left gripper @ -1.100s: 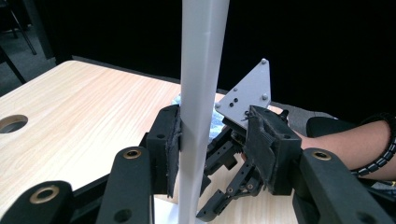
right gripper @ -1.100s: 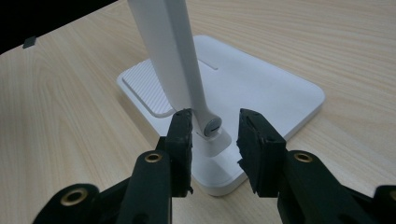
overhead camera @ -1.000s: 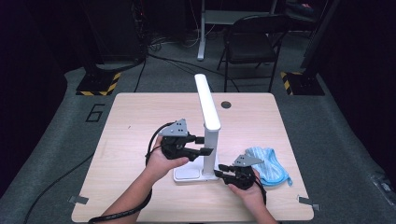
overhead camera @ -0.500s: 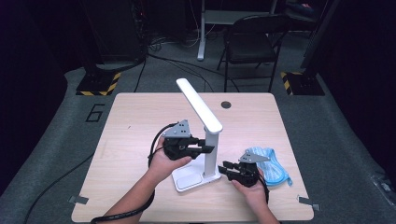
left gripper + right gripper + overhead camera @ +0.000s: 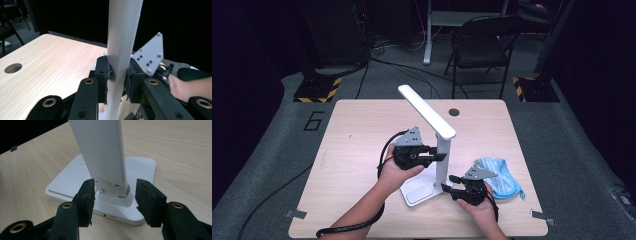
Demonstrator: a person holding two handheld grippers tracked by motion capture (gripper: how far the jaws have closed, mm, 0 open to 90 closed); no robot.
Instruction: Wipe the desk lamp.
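A white desk lamp stands on the wooden table [image 5: 352, 130], with a flat base [image 5: 417, 192], an upright post [image 5: 442, 162] and a long head [image 5: 426, 110] slanting up toward the back left. My left gripper [image 5: 438, 155] is shut on the post [image 5: 122, 37] at mid height, its pads pressing both sides [image 5: 118, 80]. My right gripper [image 5: 447, 187] sits low at the foot of the post [image 5: 102, 147]. Its jaws have just been opening and now flank the hinge above the base [image 5: 142, 167], with a gap on the right side [image 5: 113, 195].
A crumpled blue cloth [image 5: 501, 177] lies on the table just right of my right hand. A round cable hole [image 5: 454, 112] sits near the far edge. Beyond the table stand a folding chair [image 5: 479, 50] and dark equipment. The right gripper's grey plate [image 5: 150, 55] shows behind the post.
The lamp head has swung from upright along the post to a slant toward the back left. The right gripper's jaws have spread apart at the foot of the post. Both hands stayed put.
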